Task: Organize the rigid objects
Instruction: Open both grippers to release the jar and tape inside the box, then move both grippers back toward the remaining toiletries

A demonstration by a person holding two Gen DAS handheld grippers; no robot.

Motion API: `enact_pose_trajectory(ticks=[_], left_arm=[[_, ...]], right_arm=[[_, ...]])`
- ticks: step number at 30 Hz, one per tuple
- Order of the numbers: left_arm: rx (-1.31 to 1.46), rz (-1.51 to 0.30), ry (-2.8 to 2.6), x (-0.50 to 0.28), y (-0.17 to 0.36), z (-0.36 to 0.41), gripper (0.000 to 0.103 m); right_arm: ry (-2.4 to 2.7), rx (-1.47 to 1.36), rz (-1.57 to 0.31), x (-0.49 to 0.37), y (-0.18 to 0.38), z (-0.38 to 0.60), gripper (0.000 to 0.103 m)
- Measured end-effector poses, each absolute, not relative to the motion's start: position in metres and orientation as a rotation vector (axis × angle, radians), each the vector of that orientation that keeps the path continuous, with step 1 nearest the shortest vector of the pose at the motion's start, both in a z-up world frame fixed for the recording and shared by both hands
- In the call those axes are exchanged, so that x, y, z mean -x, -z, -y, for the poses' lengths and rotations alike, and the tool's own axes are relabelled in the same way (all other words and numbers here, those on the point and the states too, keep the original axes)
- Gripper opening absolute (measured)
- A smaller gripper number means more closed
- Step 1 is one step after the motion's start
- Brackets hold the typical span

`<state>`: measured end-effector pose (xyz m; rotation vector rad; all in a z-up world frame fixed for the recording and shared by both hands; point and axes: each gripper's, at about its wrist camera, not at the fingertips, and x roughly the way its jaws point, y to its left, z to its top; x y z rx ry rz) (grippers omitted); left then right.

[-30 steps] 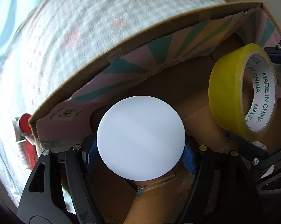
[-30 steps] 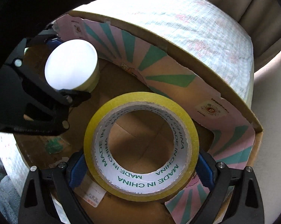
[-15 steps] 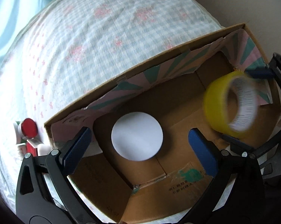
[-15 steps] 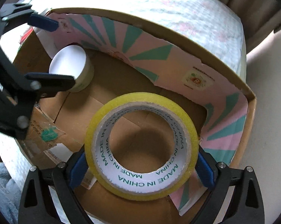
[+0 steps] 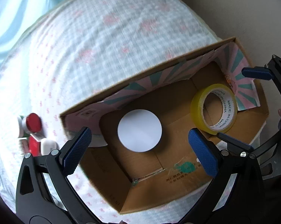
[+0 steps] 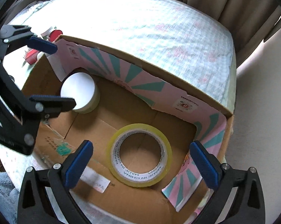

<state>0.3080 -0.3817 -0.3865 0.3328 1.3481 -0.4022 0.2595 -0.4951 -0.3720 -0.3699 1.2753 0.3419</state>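
- Both grippers hover above the cardboard box (image 6: 179, 85) on the bed (image 5: 103, 43), jaws spread wide, gripping nothing.
- The left gripper (image 5: 140, 149) hangs over the white-lidded jar (image 5: 139, 130); the right gripper (image 6: 138, 160) over the yellow tape roll (image 6: 139, 155).
- Both items lie flat on the box floor, well apart.
- Placing looks done; the next move probably calls for reaching the red-capped items (image 5: 33, 123) beside the box.
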Motion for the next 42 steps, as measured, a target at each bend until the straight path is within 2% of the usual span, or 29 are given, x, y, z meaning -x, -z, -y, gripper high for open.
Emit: enact_pose_trajectory(ticks=[11,23,27,33,42], left_arm=[[-0.231,-1.246,0.382,-0.285,0.311,0.331,0.103],[-0.108,-1.148,0.199,-0.234,0.236,0.172,0.103],[-0.046,-1.155,0.134,-0.228,0.227,0.105,0.103],[0.006,-1.163,0.108,-0.232,0.228,0.006,0.103],[-0.019,-1.194,0.207,-0.263,0.249,-0.086,0.103]], right_arm=[[-0.351,0.442,-1.237,-0.238,0.307,0.471,0.103],[-0.343,0.348,-1.176,-0.231,0.25,0.392,0.103],[-0.284,0.323,-1.183,-0.232,0.236,0.349,0.103],[-0.168,0.063,-1.214,-0.232,0.221,0.288,0.103],[0.042,-0.292,-1.271,-0.233,0.245,0.196,0.103]])
